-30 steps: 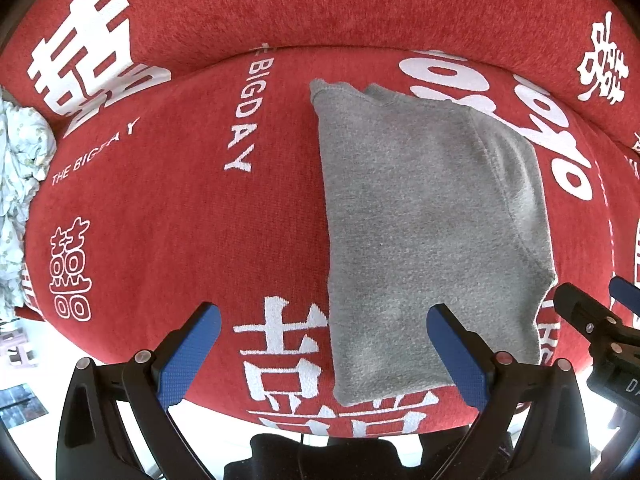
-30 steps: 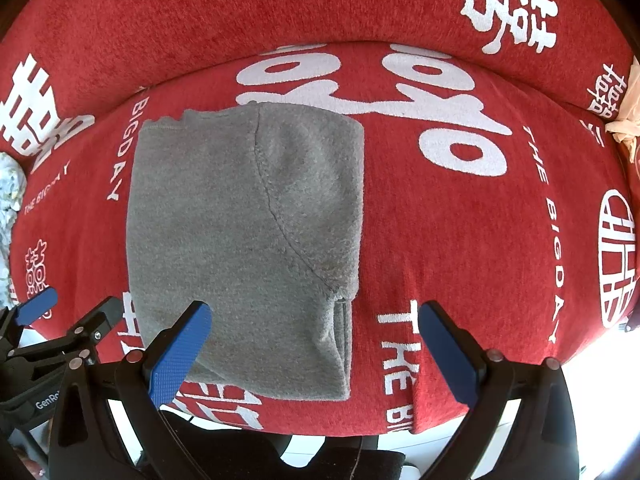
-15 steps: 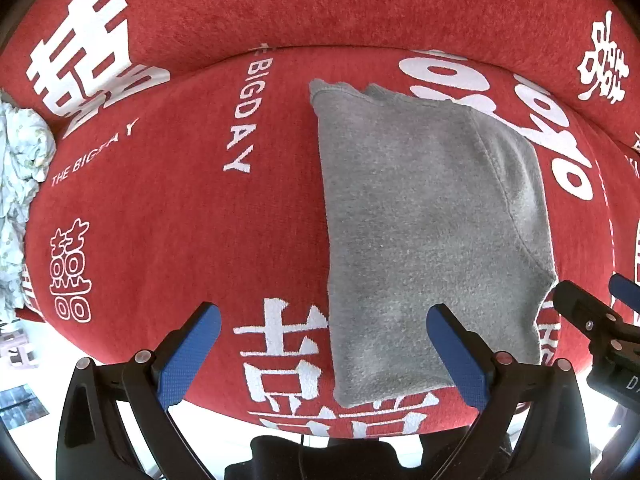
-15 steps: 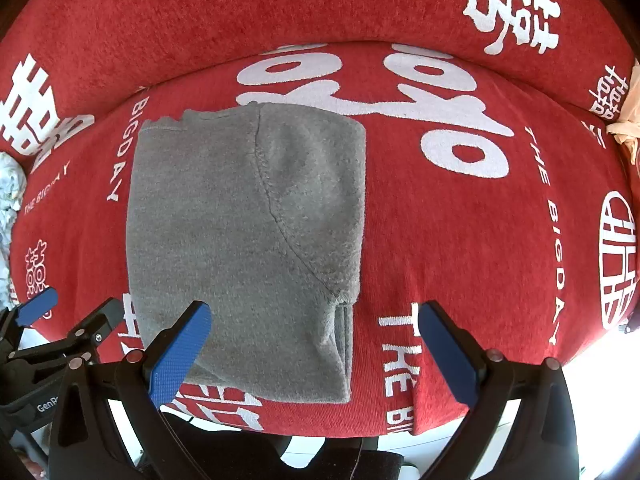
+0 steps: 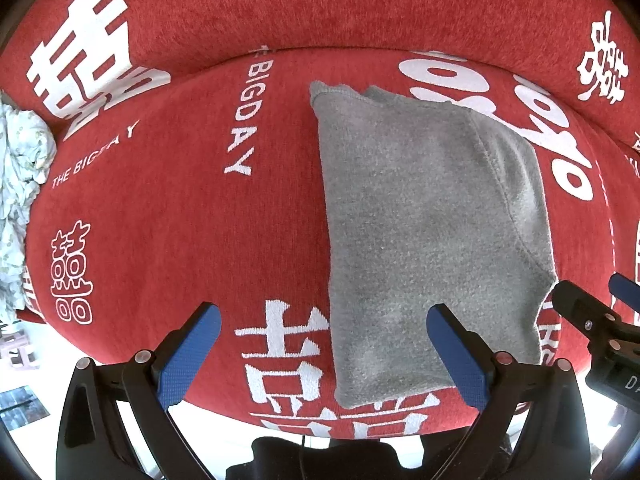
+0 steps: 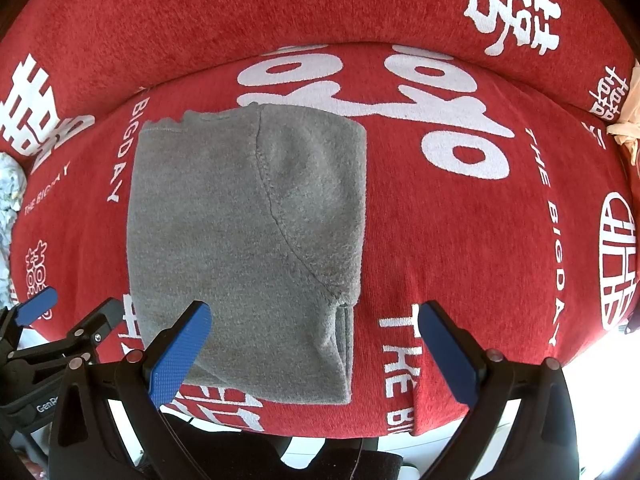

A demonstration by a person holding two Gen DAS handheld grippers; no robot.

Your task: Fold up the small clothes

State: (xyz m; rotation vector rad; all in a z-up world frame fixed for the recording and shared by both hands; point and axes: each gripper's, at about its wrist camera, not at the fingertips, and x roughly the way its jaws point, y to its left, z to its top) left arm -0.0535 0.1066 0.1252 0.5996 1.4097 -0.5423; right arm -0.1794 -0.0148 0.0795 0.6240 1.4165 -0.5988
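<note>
A grey fleece garment lies folded into a long rectangle on the red sofa seat, a curved seam running down its right side. In the right wrist view the same garment fills the left half. My left gripper hovers open over the garment's near left corner, holding nothing. My right gripper is open too, above the garment's near right corner, where stacked layers show at the edge. Each gripper appears at the edge of the other's view.
The red sofa cover carries white lettering and rises into a backrest behind. A crumpled pale patterned cloth lies at the far left of the seat. A beige cloth sits at the far right. The seat's front edge drops off below the grippers.
</note>
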